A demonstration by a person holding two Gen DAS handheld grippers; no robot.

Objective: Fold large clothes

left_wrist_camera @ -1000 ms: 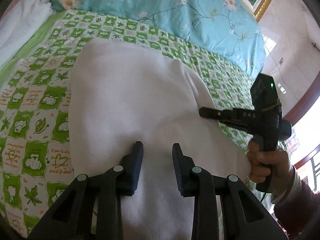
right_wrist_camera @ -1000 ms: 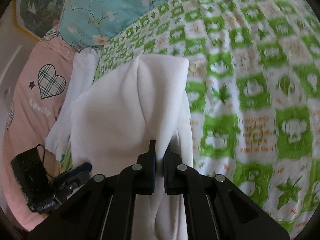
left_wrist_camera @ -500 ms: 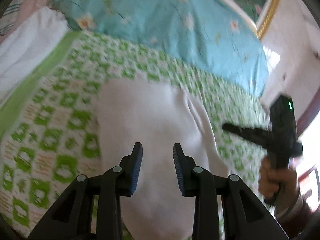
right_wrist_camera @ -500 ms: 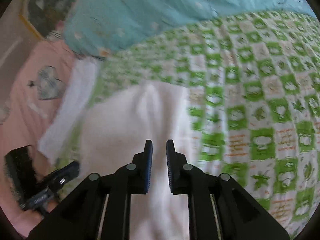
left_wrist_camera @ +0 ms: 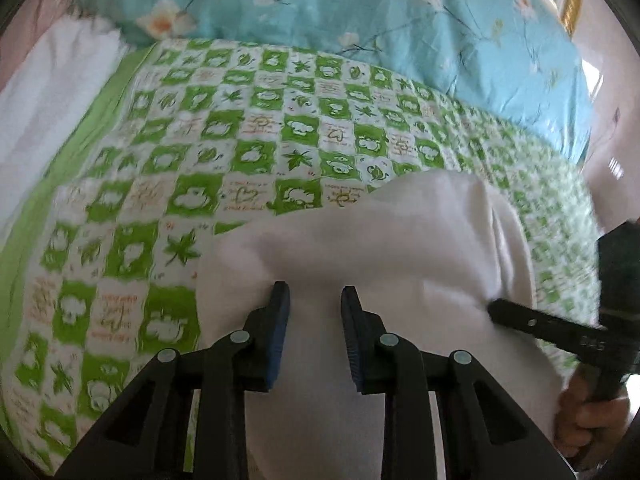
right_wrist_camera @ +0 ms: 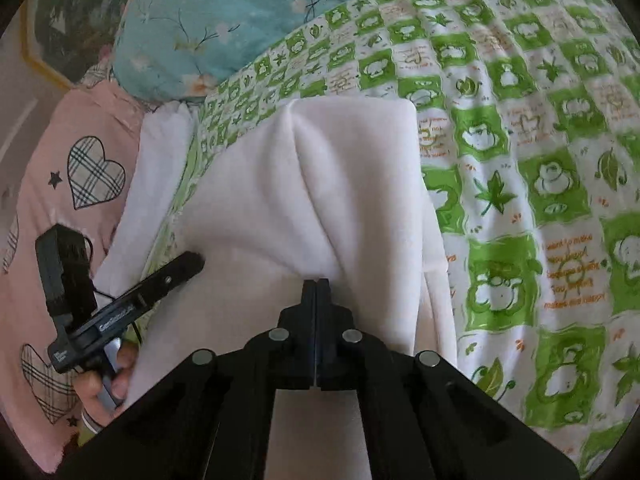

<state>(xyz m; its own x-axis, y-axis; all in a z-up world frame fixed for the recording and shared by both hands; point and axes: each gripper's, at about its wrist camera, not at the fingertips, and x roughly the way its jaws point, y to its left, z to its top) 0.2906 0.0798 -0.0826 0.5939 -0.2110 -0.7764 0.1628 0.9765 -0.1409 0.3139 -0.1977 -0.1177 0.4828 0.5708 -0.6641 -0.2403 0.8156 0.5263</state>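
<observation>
Garment (right_wrist_camera: pixel 360 184): white, soft cloth, lying on the bed; bunched, with a raised ridge running away from the right gripper toward a squared far edge.
Garment, left view (left_wrist_camera: pixel 400 240): humped fold across the lower middle, blurred.
Right gripper (right_wrist_camera: pixel 316 282): jaws clenched on a pinch of the garment at the near end of the ridge; in the left view (left_wrist_camera: pixel 494 306) seen from the side, tip touching the cloth.
Left gripper (left_wrist_camera: pixel 314 296): jaws released, a gap between them, over the near part of the garment; contact with the cloth cannot be told. In the right view (right_wrist_camera: pixel 192 260) seen edge-on at the garment's left border.
Hands: left (right_wrist_camera: pixel 104 384) and right (left_wrist_camera: pixel 588 412), each wrapped round a gripper handle.
Sheet (left_wrist_camera: pixel 240 160): green-and-white checks with leaf and cloud prints, under the garment.
Quilt (left_wrist_camera: pixel 360 20): turquoise, floral, at the far side of the bed.
Towel (left_wrist_camera: pixel 48 92): white, beside the sheet's green border.
Pink cover (right_wrist_camera: pixel 60 160): plaid hearts, left of the garment.
</observation>
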